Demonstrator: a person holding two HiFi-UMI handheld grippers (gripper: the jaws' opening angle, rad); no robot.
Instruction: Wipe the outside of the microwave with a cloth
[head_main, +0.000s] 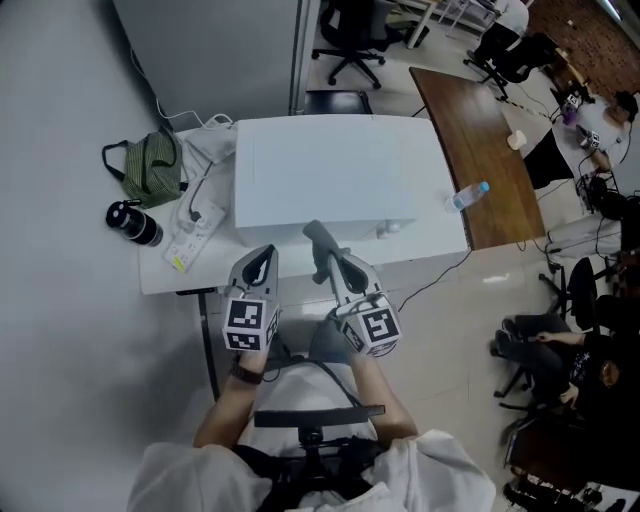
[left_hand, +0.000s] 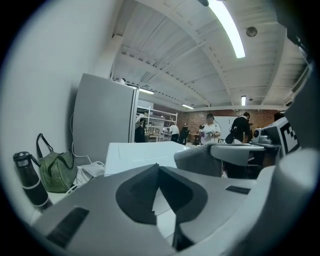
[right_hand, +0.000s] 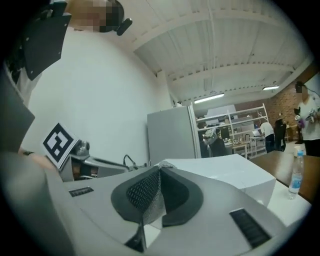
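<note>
The top of the microwave (head_main: 340, 175) is lying bare, giving a tool free passage. To its left, a green bag (head_main: 150, 168), a black bottle (head_main: 133, 222) and a power strip (head_main: 192, 232) are crowding the table (head_main: 160, 278); a water bottle (head_main: 466, 196) is standing near its right side.

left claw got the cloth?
No, the left claw is shut on nothing; the grey cloth is pinched in the right claw.

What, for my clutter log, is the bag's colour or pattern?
The bag is green, finely striped; left gripper view.
</note>
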